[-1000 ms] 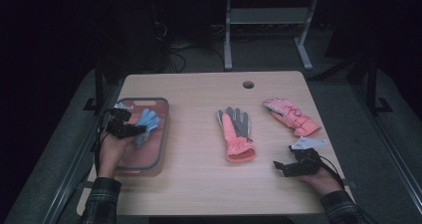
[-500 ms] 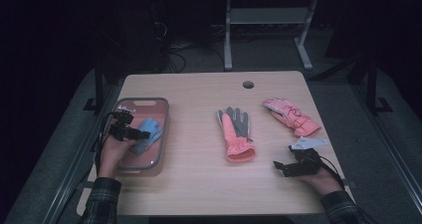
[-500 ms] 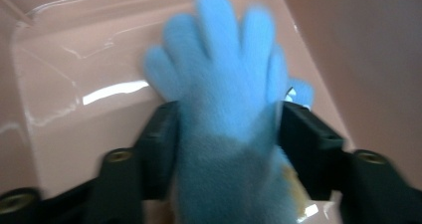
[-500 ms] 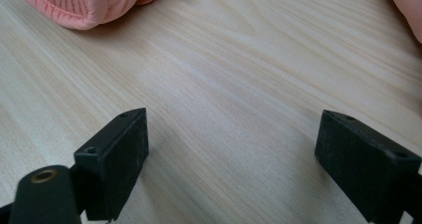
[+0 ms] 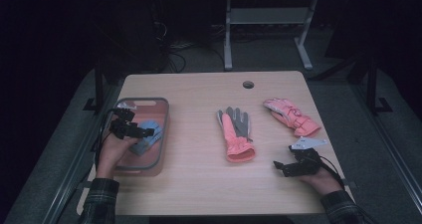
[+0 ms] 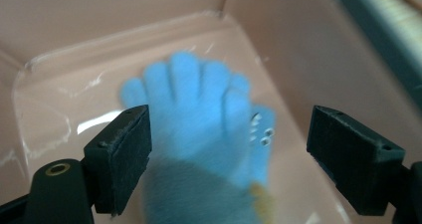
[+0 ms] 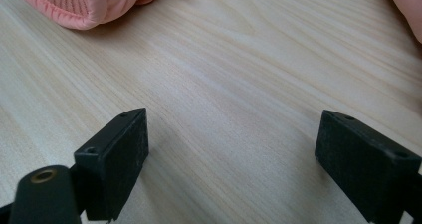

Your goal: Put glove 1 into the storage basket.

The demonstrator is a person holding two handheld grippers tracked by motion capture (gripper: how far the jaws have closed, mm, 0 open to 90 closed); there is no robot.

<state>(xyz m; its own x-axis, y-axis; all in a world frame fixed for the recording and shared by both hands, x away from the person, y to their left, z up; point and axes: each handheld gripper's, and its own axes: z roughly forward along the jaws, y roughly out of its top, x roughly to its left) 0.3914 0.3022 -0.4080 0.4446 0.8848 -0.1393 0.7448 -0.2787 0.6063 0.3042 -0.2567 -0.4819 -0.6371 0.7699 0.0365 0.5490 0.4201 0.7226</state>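
A blue glove [image 5: 150,134] lies in the pink tray [image 5: 164,115] at the table's left. My left gripper [image 5: 147,132] hovers over it, and its jaws have just been opening. In the left gripper view the blue glove [image 6: 199,114] rests on the tray floor [image 6: 99,35] between the wide-apart pads of the left gripper [image 6: 229,154], and neither pad presses on it. My right gripper [image 5: 278,167] rests open near the front right edge, and the right gripper [image 7: 234,159] has bare wood between its jaws. A pink and grey glove [image 5: 235,132] lies mid-table.
A second pink glove [image 5: 293,117] lies at the right, behind my right hand. A pink cuff [image 7: 89,5] shows at the top left of the right gripper view. A round cable hole [image 5: 248,84] sits near the table's far edge.
The left gripper's jaws have spread apart and let go of the blue glove, which now lies flat in the tray. The right hand has not moved.
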